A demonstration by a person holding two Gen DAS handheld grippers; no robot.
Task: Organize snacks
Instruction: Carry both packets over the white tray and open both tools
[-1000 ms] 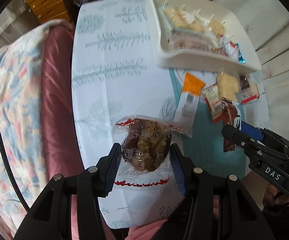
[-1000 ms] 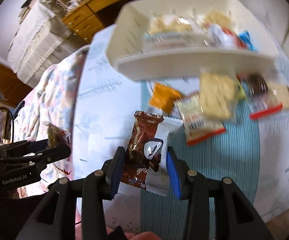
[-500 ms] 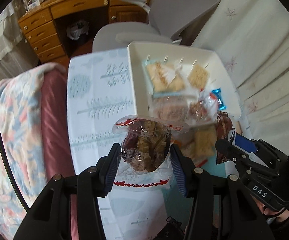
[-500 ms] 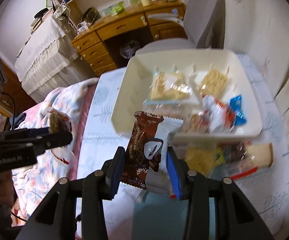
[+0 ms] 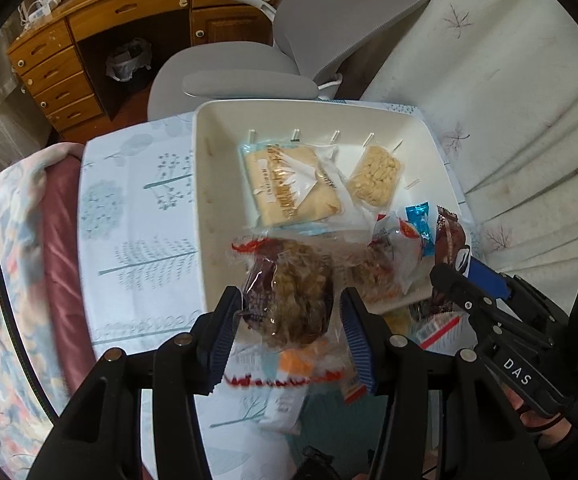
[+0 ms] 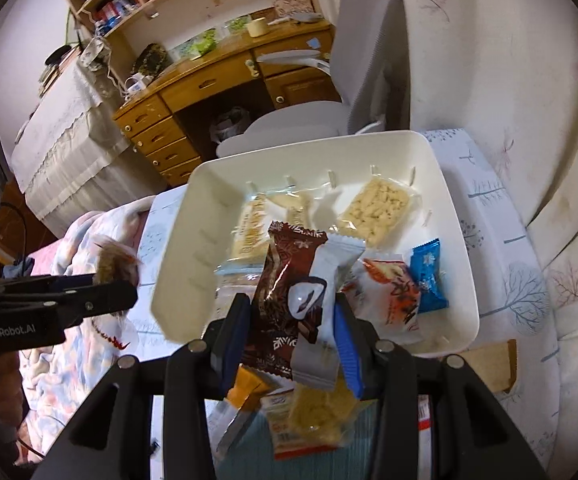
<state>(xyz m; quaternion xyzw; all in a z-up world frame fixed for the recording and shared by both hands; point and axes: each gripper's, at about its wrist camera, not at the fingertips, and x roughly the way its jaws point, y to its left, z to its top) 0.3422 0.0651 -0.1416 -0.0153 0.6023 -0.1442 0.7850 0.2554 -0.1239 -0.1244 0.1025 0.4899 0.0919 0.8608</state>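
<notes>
In the left wrist view the left hand-held gripper (image 5: 289,320) holds a clear nut snack bag (image 5: 287,296) over the near rim of the white tray (image 5: 203,200), while in the right wrist view the right hand-held gripper (image 6: 291,340) clamps a brown-and-white wrapper (image 6: 297,300) above the same tray (image 6: 177,280), hiding packets on the counter (image 6: 501,240) below.

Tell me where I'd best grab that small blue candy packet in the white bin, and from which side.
Grip the blue candy packet across its narrow middle, coming from above. It lies flat and alone near the white bin wall, its right side clear; the orange-and-white packet crowds its left, so closing across its crimped ends looks safer.
</notes>
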